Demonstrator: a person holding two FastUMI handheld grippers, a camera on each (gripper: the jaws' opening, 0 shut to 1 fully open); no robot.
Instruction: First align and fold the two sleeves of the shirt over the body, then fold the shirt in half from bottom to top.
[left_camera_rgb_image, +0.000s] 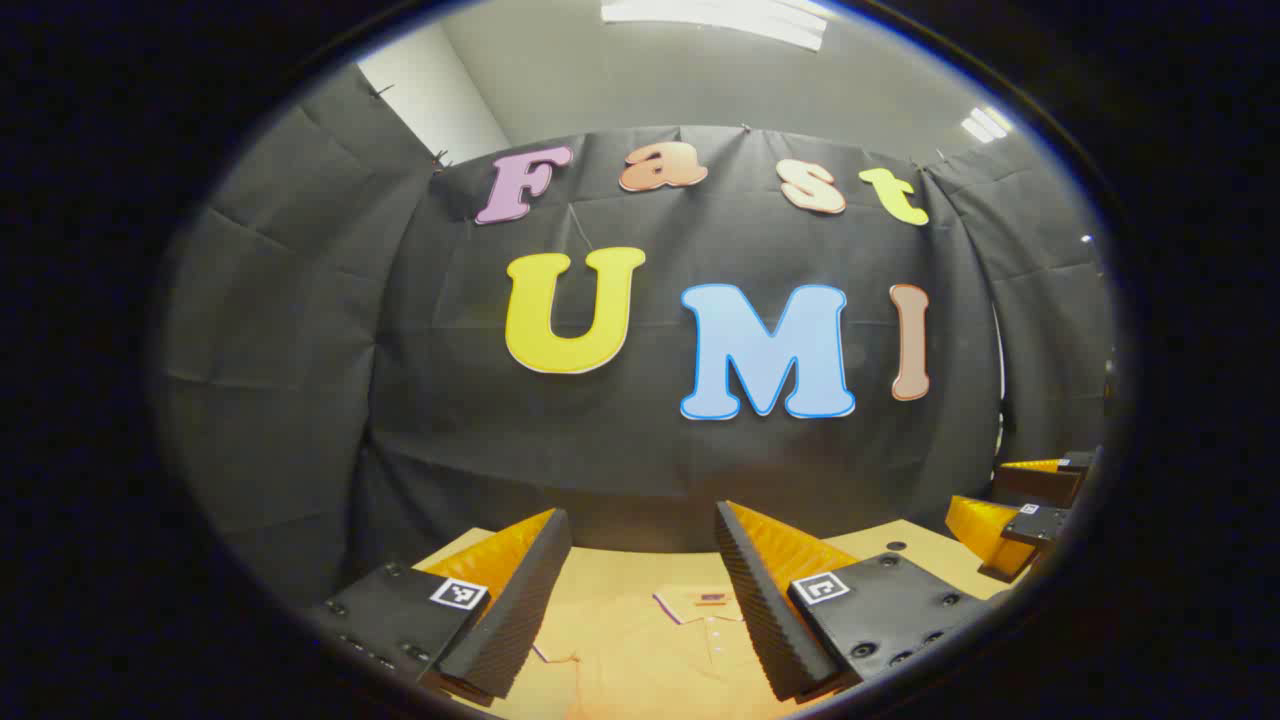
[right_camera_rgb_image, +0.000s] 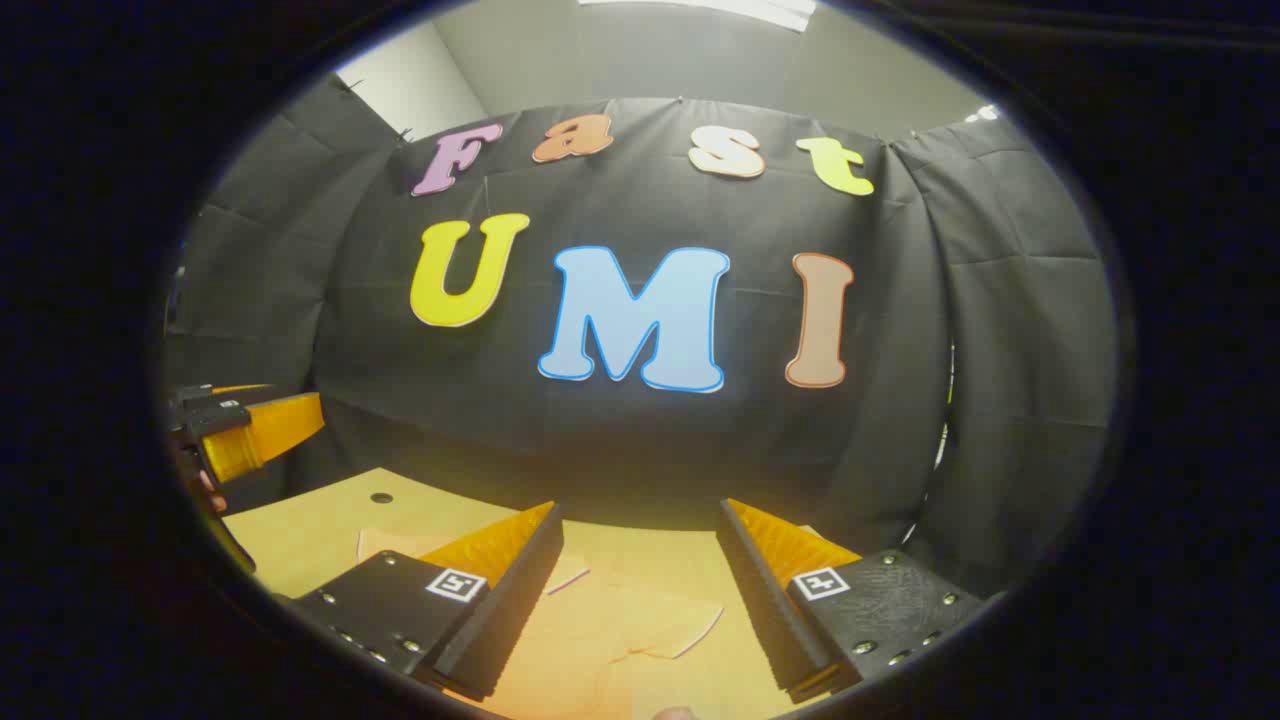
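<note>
Left gripper view: shirt (left_camera_rgb_image: 650, 640) collar toward wall

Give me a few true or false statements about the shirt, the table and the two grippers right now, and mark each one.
1. The left gripper is open with nothing between its fingers. True.
2. The right gripper is clamped on a sleeve. False: it is open and hangs above the shirt, holding nothing.
3. The shirt lies on the table. True.
4. The shirt's collar shows between the left gripper's fingers. True.
5. The shirt is dark blue. False: it is a pale orange, close to the table's colour.
</note>
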